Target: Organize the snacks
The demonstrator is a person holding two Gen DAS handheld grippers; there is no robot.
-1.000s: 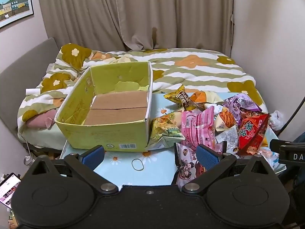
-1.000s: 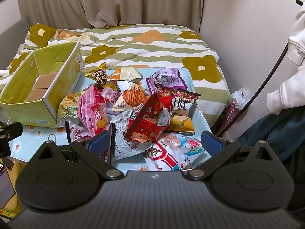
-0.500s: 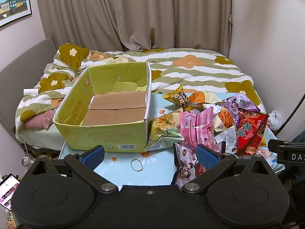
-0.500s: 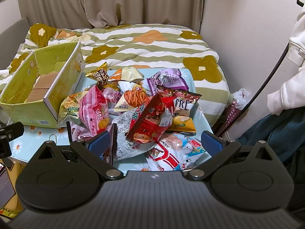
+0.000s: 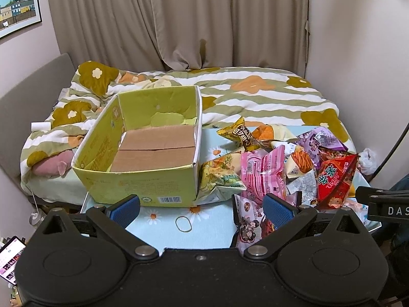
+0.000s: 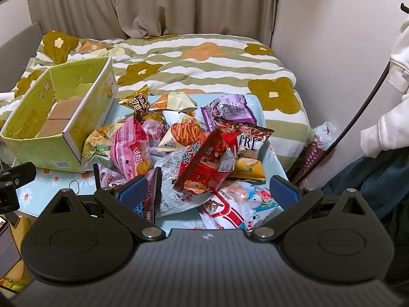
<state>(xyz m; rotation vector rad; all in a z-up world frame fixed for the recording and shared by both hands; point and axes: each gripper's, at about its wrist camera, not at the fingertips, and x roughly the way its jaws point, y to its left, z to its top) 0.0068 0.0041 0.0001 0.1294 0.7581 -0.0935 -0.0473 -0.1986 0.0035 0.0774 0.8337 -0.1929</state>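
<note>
One box (image 5: 143, 153) sits on the table (image 5: 163, 232), nothing in it. Just right of the box lies one heap of about a dozen snack packs (image 6: 199, 151). Both grippers, left (image 5: 202, 208) and right (image 6: 209, 192), hover spread apart, holding nothing.

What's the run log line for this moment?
left gripper: open, empty | right gripper: open, empty | snack pile: on table | green cardboard box: no snacks

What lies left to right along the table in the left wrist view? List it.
Phone → green box → rubber band → pink bag → red bag
</note>
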